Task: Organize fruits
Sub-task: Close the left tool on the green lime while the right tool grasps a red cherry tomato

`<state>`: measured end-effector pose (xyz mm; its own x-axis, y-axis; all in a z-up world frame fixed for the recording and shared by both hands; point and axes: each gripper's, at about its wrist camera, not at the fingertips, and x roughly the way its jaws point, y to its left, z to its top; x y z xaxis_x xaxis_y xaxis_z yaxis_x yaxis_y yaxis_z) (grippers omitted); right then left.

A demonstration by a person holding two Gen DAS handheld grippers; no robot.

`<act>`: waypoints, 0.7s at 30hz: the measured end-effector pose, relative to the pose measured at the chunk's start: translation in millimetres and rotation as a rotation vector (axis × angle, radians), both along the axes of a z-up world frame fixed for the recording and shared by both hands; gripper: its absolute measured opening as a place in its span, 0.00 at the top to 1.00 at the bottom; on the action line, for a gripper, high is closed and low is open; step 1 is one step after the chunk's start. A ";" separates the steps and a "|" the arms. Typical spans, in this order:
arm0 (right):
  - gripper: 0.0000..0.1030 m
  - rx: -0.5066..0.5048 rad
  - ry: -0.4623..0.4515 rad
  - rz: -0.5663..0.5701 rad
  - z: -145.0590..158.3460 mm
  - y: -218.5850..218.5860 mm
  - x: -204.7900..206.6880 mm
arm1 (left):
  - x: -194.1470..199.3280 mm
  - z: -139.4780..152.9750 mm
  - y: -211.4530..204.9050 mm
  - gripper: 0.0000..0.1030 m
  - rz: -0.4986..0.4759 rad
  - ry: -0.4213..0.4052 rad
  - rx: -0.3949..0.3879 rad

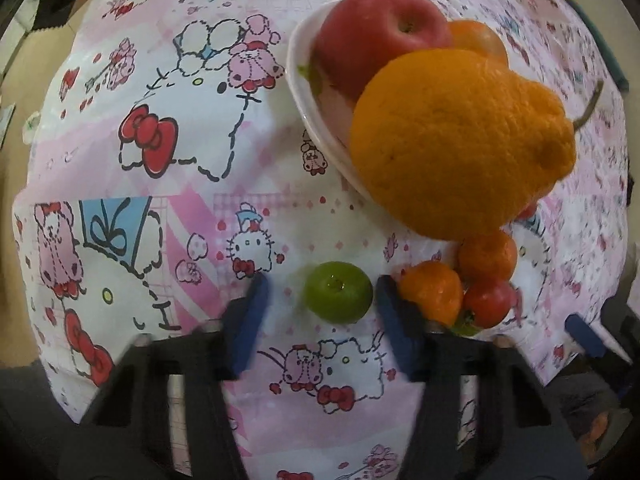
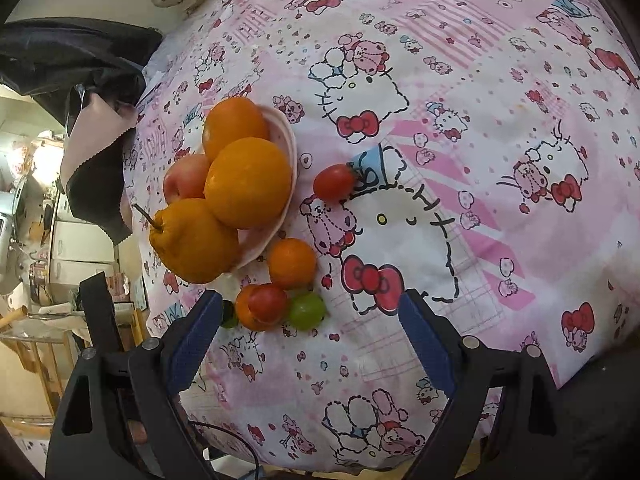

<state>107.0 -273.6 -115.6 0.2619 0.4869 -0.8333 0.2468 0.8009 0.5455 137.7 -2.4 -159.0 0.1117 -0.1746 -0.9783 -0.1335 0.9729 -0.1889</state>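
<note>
A white plate holds a red apple, an orange and a big knobby orange with a stem. My left gripper is open, with a small green fruit lying between its blue fingertips on the cloth. Two small oranges and a red tomato lie just right of it. In the right wrist view my right gripper is open above the cloth, near a small orange, a red tomato and a green grape. Another tomato lies beside the plate.
A pink Hello Kitty cloth covers the table. A dark cloth and a pink cloth hang at the table's left edge in the right wrist view. Shelves and clutter stand beyond that edge.
</note>
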 end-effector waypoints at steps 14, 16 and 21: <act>0.43 0.184 0.126 0.093 -29.0 40.6 20.2 | -13.5 46.6 4.1 0.71 0.010 -0.127 -0.004; 0.49 0.155 0.132 0.105 -33.8 48.9 23.9 | -14.7 54.3 9.4 0.71 0.015 -0.152 0.005; 0.53 0.110 0.142 0.118 -42.9 61.5 30.1 | -15.5 66.5 11.9 0.71 0.012 -0.193 0.021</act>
